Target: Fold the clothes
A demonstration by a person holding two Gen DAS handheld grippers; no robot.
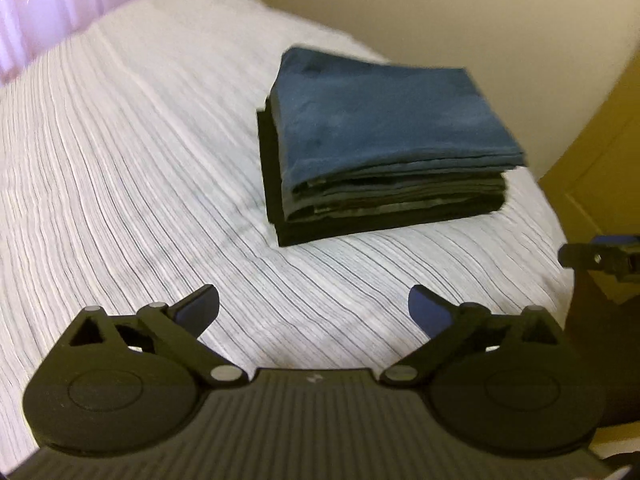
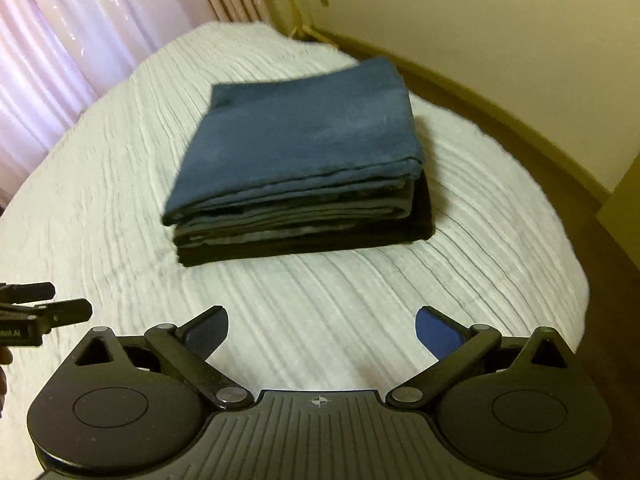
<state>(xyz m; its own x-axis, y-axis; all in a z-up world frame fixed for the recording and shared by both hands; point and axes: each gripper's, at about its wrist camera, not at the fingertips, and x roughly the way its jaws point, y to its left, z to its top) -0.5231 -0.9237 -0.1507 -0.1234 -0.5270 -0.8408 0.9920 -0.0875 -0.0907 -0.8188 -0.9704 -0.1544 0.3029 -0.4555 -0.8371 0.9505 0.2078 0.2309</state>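
Nearest me, my left hand-held gripper (image 1: 314, 310) has its blue-padded fingers spread wide with nothing between them; my right hand-held gripper (image 2: 322, 330) is spread just the same, also holding nothing; both hover above the bed (image 1: 120, 184) with its ribbed white cover. Ahead of them, apart from either gripper, the stack of folded clothes (image 2: 296, 168) lies on the bed, a blue piece on top, grey and black layers beneath; beyond it I see pink curtains (image 2: 80, 40) and a cream wall (image 2: 520, 40).
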